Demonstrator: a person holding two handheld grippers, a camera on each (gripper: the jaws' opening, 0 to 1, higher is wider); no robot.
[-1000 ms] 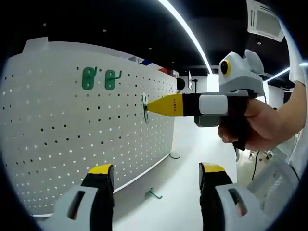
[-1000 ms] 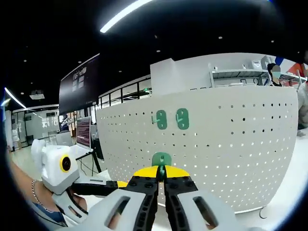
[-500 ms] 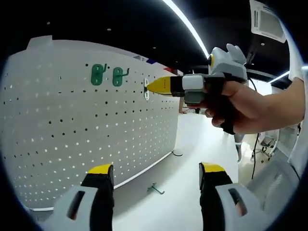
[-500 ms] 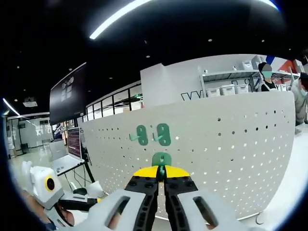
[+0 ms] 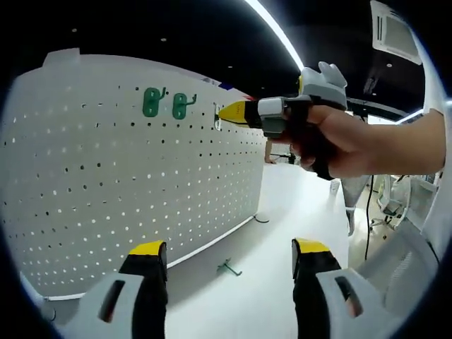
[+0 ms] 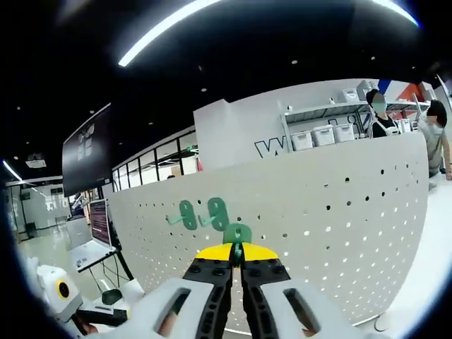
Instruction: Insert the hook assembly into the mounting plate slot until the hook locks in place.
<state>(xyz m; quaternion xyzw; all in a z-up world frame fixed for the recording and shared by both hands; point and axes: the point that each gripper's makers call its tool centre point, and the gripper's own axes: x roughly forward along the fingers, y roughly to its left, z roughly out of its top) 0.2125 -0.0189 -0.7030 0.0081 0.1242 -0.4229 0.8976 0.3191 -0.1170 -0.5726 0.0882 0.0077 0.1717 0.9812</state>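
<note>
A white pegboard (image 5: 106,183) stands upright on the table, carrying two green hooks (image 5: 151,102) (image 5: 181,106) near its top. In the left gripper view my right gripper (image 5: 220,113) reaches in from the right, shut on a third green hook (image 5: 217,117) held against the board just right of the other two. The right gripper view has that gripper (image 6: 237,256) shut on the green hook (image 6: 238,234), close to the pegboard (image 6: 339,212) and the two mounted hooks (image 6: 188,214) (image 6: 217,211). My left gripper (image 5: 227,258) is open, low before the board, with nothing in it.
A loose green hook (image 5: 227,268) lies on the white table near the board's base. A person's hand (image 5: 353,141) holds the right gripper. People stand beyond the board at right (image 6: 436,134). A monitor (image 6: 86,152) and shelves (image 6: 318,134) sit behind.
My right gripper has carried the green hook up the board to the height of the two mounted hooks. The left gripper has stayed low and open.
</note>
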